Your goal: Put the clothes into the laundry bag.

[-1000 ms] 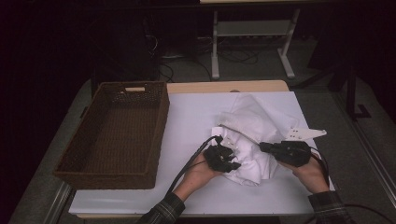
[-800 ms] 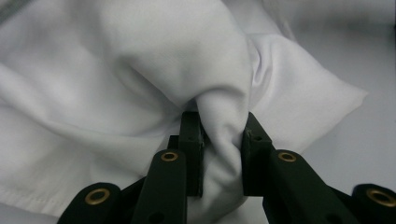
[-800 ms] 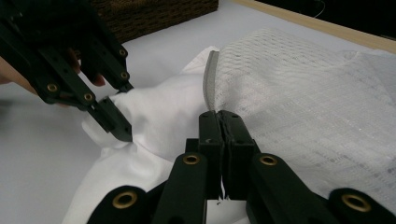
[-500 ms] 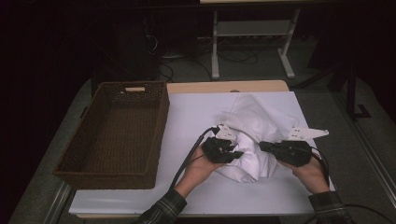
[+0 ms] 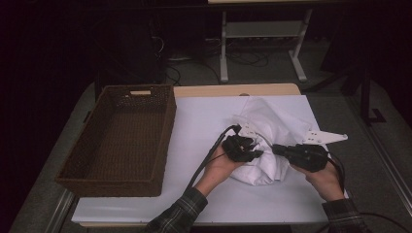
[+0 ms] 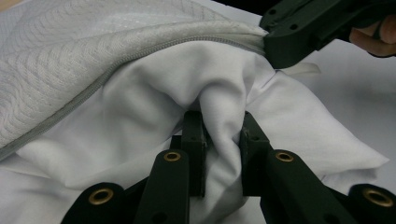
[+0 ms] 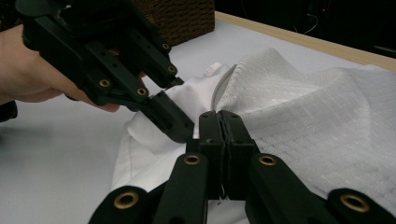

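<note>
White smooth fabric is bunched between the fingers of the left gripper [image 6: 223, 140], which have just been closing and now pinch a fold of the inner pillow [image 6: 154, 107]. The right gripper [image 7: 223, 122] has its fingers pressed together on the zipper edge of the textured white cover [image 7: 317, 121] (the zipper runs grey along that edge). Both grippers sit close together over the bundle, which lies right of centre on the white counter [image 5: 204, 126]. A brown wicker basket [image 5: 119, 141] stands well apart at the left.
</note>
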### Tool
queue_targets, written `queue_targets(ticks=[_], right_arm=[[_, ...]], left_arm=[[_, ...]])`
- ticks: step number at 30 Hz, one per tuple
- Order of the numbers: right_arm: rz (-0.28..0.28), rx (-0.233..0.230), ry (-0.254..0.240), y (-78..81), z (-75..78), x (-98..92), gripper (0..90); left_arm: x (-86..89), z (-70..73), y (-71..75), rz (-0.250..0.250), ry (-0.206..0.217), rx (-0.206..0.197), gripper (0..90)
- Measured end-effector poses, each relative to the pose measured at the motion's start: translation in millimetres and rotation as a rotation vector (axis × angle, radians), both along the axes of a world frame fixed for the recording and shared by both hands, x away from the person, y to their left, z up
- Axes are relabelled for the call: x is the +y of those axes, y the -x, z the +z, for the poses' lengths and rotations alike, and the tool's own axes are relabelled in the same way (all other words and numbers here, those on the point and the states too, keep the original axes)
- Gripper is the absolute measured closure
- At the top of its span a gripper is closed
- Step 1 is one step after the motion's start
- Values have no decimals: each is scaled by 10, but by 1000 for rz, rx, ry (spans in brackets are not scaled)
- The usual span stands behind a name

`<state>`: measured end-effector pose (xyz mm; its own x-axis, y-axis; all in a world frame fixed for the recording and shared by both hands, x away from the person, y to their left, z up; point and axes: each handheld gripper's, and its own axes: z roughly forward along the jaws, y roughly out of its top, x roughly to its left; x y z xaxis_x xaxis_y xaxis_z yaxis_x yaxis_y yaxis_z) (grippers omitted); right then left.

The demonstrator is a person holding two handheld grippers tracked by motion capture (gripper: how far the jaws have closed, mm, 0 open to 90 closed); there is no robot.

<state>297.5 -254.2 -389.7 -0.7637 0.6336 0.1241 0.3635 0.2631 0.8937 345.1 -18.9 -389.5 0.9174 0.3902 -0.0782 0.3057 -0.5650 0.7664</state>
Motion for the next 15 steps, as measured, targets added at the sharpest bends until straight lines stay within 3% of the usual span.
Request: queue_targets(ticks=[15], right_arm=[[7,11,-11,13,-1,-4,882]], left_arm=[[-217,-14,-178,1,-37,-10,766]])
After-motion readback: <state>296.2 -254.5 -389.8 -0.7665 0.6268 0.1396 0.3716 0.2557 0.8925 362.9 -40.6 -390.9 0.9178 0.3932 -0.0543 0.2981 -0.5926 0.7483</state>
